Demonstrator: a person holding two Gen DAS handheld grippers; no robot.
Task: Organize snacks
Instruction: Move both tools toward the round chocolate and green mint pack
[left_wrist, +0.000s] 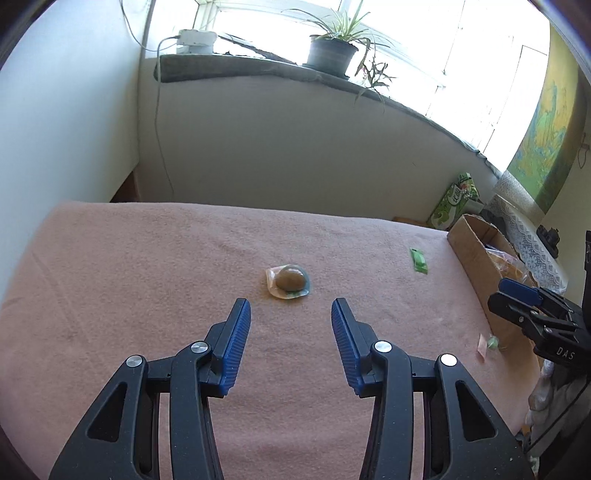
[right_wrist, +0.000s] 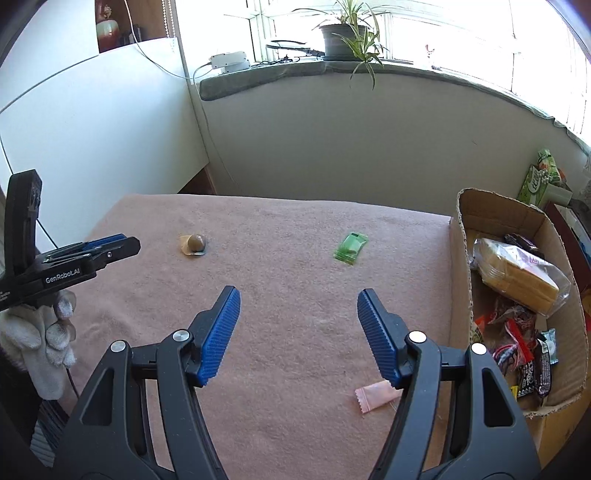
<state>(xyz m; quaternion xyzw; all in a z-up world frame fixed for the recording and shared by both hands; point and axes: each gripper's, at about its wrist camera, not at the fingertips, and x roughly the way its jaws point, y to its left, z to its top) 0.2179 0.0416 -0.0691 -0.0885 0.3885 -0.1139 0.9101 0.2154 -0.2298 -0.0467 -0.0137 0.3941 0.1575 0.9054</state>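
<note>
A pink cloth (right_wrist: 280, 236) covers the bench, and a cardboard box (right_wrist: 461, 229) stands at the cloth's right edge. The box holds many wrapped snacks, among them a bag of sliced bread (right_wrist: 517, 269) and several red and black packets (right_wrist: 517, 354).

Three snacks lie loose on the cloth, outside the box. A brown round sweet in a clear wrapper (left_wrist: 288, 280) sits far from the box, toward the left half of the cloth. A green packet (right_wrist: 351, 248) lies nearer the box, well apart from the brown sweet. A small pink packet (right_wrist: 375, 397) lies close to the box's near left corner, partly under the right-hand finger of the right gripper (right_wrist: 297, 332).

The left gripper (left_wrist: 291, 332) points down at the cloth with its jaws spread and nothing between them; the brown sweet lies just ahead of the gap, far from the box. The right gripper also hangs over the cloth, closer to the box, its jaws spread wider and empty, the green packet ahead of it. In the right wrist view, a gloved hand (right_wrist: 40, 332) grips the left tool at the side of the cloth away from the box.

Behind the bench, beyond the box, a potted plant (right_wrist: 343, 37) stands on the window sill (right_wrist: 258, 75).
</note>
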